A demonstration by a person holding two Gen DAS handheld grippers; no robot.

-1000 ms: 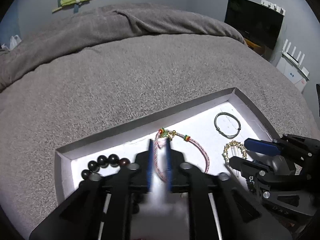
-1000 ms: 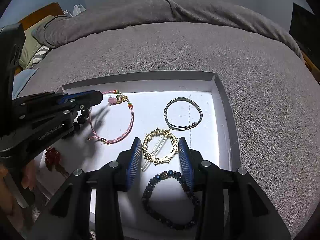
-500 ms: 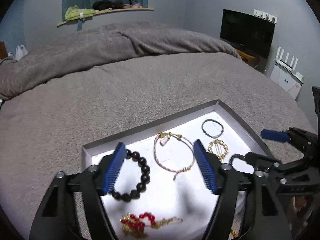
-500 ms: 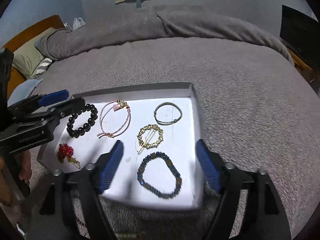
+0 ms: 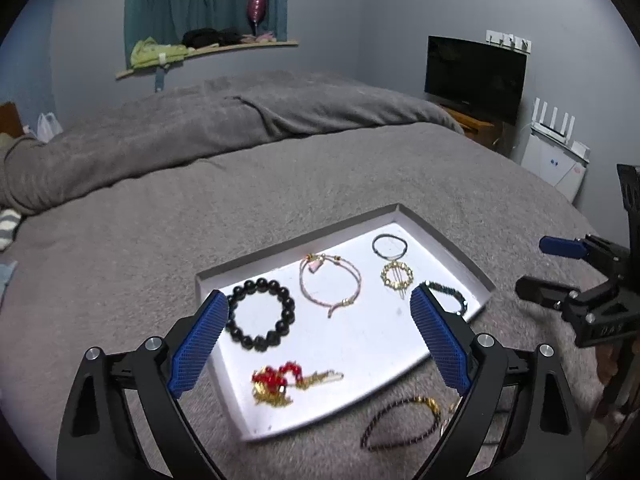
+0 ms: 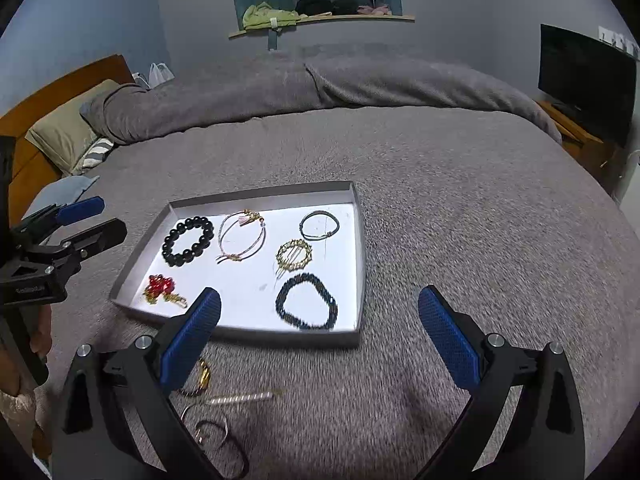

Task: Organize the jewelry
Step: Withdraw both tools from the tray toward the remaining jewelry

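Note:
A shallow white tray lies on the grey bed. In it lie a black bead bracelet, a pink cord bracelet, a dark thin band, a gold round clip, a dark blue bead bracelet and a red and gold piece. My left gripper is open and empty above the tray's near edge. My right gripper is open and empty, back from the tray.
Loose pieces lie on the blanket before the tray: a dark cord bracelet with gold, a gold bar clip and thin hoops. A folded duvet lies at the back. A TV stands on the right.
Both grippers have opened wide and pulled back and up from the tray. The left let go of the pink cord bracelet, which now lies in the tray.

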